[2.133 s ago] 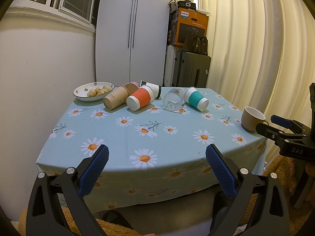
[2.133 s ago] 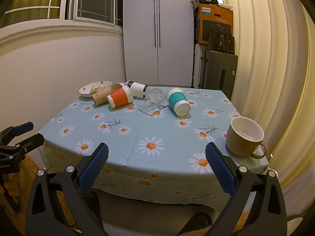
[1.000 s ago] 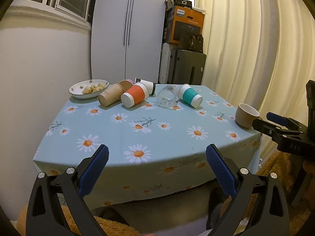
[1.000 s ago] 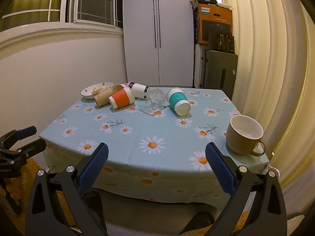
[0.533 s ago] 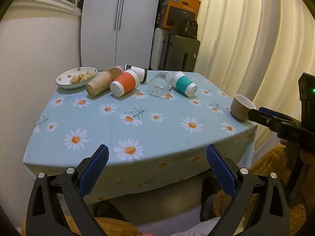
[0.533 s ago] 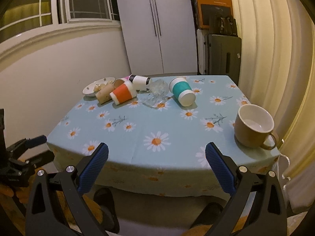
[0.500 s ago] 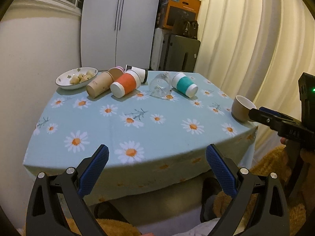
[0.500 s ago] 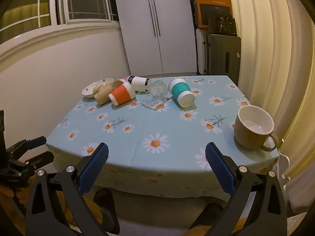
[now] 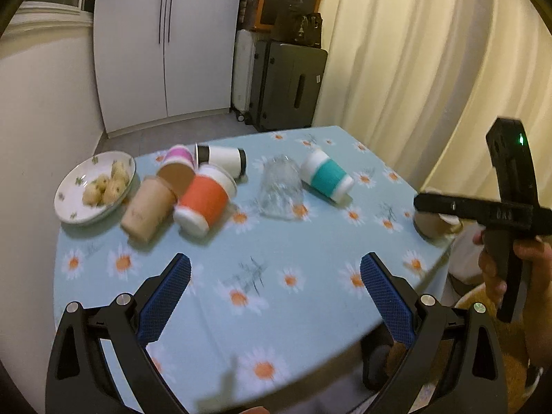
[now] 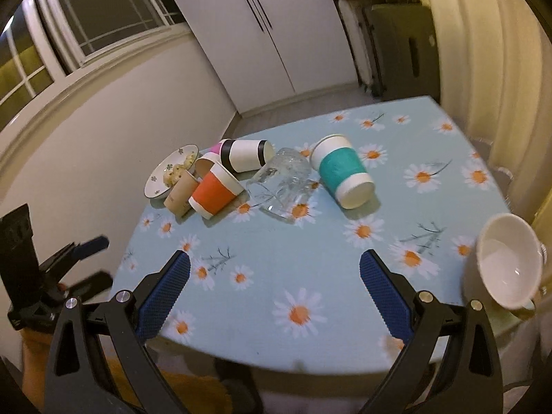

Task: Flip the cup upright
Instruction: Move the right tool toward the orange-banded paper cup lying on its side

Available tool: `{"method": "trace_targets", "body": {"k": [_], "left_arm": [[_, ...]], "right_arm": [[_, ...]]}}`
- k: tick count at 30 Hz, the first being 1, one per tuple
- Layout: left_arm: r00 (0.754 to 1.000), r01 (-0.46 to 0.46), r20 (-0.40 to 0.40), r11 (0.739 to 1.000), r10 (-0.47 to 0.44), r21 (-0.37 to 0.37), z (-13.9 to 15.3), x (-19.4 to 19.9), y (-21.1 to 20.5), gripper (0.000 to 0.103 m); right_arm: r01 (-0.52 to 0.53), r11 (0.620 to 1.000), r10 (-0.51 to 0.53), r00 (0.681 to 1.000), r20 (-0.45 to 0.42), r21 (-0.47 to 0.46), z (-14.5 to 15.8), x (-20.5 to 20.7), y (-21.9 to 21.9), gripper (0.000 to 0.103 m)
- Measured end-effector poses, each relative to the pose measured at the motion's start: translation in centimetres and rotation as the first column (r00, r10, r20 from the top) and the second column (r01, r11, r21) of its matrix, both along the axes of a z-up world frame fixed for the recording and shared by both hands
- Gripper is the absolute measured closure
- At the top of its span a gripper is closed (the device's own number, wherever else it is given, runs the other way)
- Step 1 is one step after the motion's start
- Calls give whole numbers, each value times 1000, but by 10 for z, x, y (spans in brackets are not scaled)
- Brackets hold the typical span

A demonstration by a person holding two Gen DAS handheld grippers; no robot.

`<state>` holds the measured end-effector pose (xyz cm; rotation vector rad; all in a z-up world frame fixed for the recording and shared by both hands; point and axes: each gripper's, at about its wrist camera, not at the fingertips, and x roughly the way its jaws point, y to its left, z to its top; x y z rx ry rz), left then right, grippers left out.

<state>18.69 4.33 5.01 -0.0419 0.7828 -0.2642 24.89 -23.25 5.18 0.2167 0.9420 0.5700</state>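
Both grippers, left (image 9: 275, 291) and right (image 10: 275, 289), gape wide and empty. Ahead of ours lies the teal cup (image 10: 343, 176): likely light, crushable paper; we'd pinch its sleeved middle gently.

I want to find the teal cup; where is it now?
The teal cup lies on its side toward the table's far right, just right of the clear glass.

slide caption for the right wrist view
Open right gripper faces tipped cups and a glass on a daisy tablecloth.

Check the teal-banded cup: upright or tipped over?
Tipped. The teal-banded cup lies on its side on the tablecloth, one end toward the camera.
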Motion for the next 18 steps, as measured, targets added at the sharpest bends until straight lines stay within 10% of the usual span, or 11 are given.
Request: {"method": "trace_targets", "body": {"k": [18], "left_arm": [[968, 125, -237, 978, -83, 165, -41, 157, 15, 8]], "right_arm": [[14, 982, 49, 945, -324, 188, -47, 86, 22, 5]]}}
